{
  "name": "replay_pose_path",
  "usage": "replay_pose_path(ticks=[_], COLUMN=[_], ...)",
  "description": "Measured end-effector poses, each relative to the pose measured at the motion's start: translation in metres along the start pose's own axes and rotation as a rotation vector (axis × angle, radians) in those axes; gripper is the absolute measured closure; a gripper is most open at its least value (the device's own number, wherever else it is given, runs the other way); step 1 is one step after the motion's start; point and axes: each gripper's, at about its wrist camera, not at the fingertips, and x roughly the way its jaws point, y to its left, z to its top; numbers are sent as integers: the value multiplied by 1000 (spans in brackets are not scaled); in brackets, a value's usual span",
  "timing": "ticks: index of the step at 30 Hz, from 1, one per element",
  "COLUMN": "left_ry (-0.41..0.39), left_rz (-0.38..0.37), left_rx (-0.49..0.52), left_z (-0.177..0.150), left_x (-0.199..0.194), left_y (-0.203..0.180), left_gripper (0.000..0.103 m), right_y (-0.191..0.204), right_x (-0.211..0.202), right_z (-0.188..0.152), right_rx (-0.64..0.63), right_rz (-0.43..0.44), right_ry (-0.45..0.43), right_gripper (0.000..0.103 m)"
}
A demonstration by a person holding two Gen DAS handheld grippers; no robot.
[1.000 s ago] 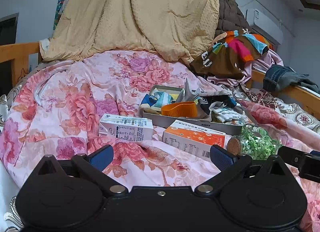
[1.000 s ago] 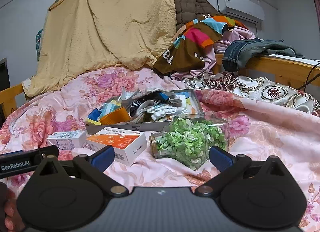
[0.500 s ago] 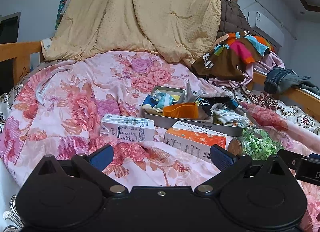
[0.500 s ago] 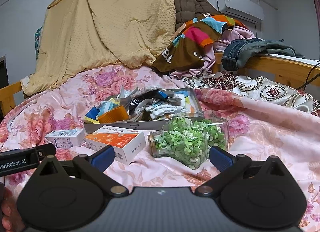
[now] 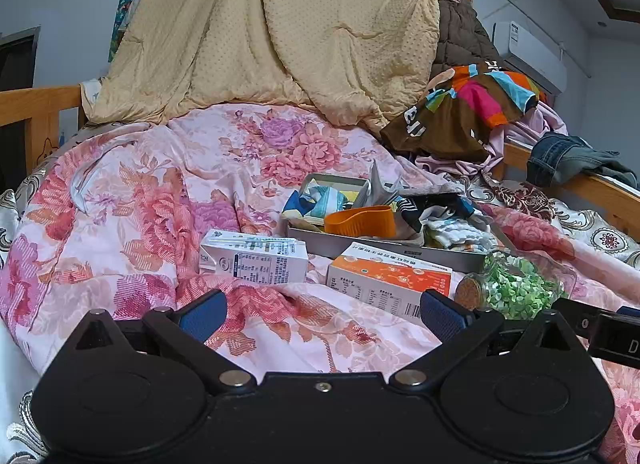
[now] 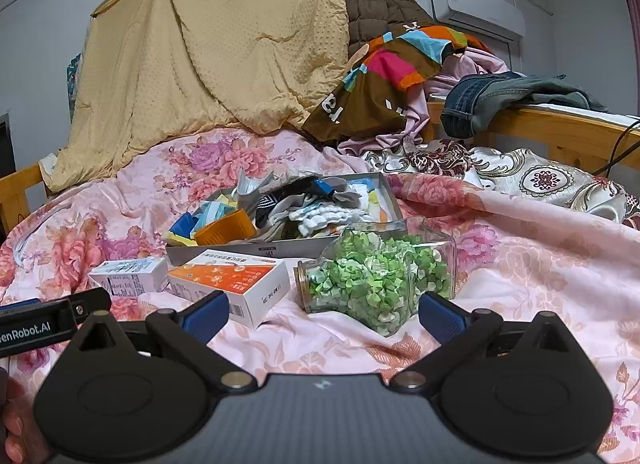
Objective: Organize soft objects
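Observation:
A grey tray (image 5: 384, 249) (image 6: 256, 252) on the floral bed quilt holds a heap of socks and cloth (image 5: 444, 220) (image 6: 320, 208) and an orange band (image 5: 360, 221) (image 6: 226, 229). In front of it lie a white carton (image 5: 253, 258) (image 6: 130, 276), an orange-and-white box (image 5: 390, 280) (image 6: 232, 282) and a glass jar of green pieces (image 5: 516, 288) (image 6: 376, 276) on its side. My left gripper (image 5: 320, 312) is open and empty, short of the carton and box. My right gripper (image 6: 322, 314) is open and empty, just short of the jar.
A tan blanket (image 5: 272, 32) hangs at the back. A pile of clothes (image 6: 400, 76) and jeans (image 6: 492, 100) sit on the wooden bed rail (image 6: 560, 132) at right. The wooden rail (image 5: 36, 112) also stands at left. The left gripper's body (image 6: 44, 322) shows at the right wrist view's left edge.
Both grippers have drifted slightly, so the scene shifts a little in each view. Both stay open and empty. No object has moved.

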Motion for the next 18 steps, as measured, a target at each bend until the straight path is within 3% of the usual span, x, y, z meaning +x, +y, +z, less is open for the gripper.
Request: replay_pose_path(ticks=[18], left_ry=[-1], left_rz=[1], left_rx=[1], left_z=[0], left_x=[0], left_y=[-1], left_gripper=[1], right_y=[2], right_x=[-2], right_z=[2], right_rx=[7], right_rz=[3], right_ry=[2], right_gripper=[0])
